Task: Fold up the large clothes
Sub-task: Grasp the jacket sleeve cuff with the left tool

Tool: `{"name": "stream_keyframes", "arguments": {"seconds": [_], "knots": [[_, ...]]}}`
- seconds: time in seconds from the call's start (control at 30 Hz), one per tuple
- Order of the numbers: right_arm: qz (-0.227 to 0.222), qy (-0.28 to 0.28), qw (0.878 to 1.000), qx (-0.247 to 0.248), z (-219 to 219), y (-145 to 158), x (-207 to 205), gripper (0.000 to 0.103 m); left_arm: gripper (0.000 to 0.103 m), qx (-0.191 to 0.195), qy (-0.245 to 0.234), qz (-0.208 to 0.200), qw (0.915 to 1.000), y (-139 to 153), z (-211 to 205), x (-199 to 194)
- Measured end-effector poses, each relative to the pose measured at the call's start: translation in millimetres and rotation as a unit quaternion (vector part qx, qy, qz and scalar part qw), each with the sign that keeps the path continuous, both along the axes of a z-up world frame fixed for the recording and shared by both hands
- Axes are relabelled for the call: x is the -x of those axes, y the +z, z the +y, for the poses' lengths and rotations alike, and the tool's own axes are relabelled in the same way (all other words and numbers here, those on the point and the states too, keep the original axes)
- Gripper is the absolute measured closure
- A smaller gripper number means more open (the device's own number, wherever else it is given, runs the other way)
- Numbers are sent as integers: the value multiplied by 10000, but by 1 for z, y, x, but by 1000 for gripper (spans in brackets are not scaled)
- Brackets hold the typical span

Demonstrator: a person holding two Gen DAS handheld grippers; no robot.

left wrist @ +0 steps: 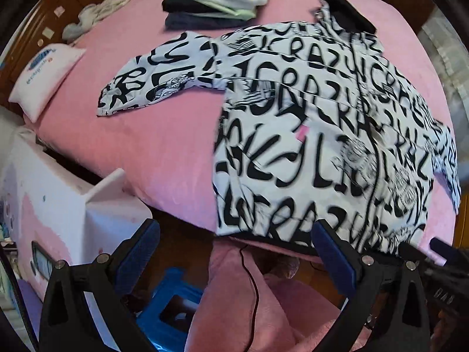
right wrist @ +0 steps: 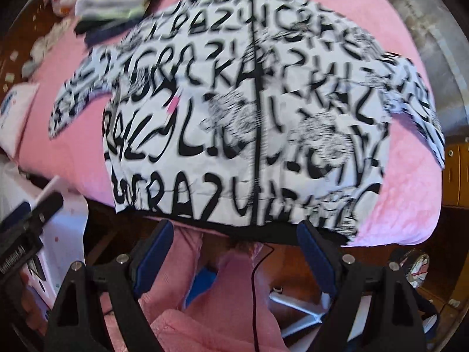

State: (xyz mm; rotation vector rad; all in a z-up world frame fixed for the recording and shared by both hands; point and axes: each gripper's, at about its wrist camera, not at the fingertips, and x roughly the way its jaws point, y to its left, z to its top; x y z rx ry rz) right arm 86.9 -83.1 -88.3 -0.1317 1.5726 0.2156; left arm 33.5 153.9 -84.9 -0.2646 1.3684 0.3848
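Lying zipped and flat on the pink bed, filling the frame's centre, the printed jacket looks puffy, light and slippery; grip its black hem. The left gripper and right gripper gape wide, empty.

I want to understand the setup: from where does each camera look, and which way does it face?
Left wrist: sits on the left claw, facing down at the printed jacket on the pink bed; its open fingers and the person's pink-clad legs show.
Right wrist: sits on the right claw, facing down at the jacket's hem; open fingers and legs show.
Shared: the jacket, bed, the folded stack, and each other's claw at the edge.
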Motion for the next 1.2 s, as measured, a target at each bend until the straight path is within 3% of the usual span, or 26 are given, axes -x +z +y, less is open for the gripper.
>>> {"name": "stream_keyframes", "arguments": {"seconds": [0.13, 0.3, 0.5, 0.67, 0.73, 0.87, 1.07, 1.2], "knots": [[262, 226, 9990, 284, 47, -20, -9, 17, 1, 202, 59, -18, 9998, -17, 51, -20], [187, 430, 9972, 579, 113, -40, -27, 17, 1, 365, 123, 178, 9991, -43, 119, -51], [-7, 902, 9924, 832, 188, -57, -46, 17, 1, 690, 705, 389, 9944, -80, 215, -72], [-201, 1411, 9845, 1023, 242, -65, -64, 17, 1, 511, 1034, 333, 9928, -104, 291, -82], [-341, 1590, 9811, 1048, 263, -67, -73, 17, 1, 609, 1330, 251, 9889, -114, 322, -80], [-538, 1844, 9751, 1111, 295, -72, -87, 17, 1, 931, 2062, -40, 9741, -135, 372, -71], [-308, 1554, 9823, 996, 322, -85, -104, 17, 1, 1305, 3220, -435, 9367, -172, 416, -54], [-152, 1375, 9872, 799, 330, -94, -104, 17, 13, 1467, 3708, -677, 9146, -197, 430, -54]]}}
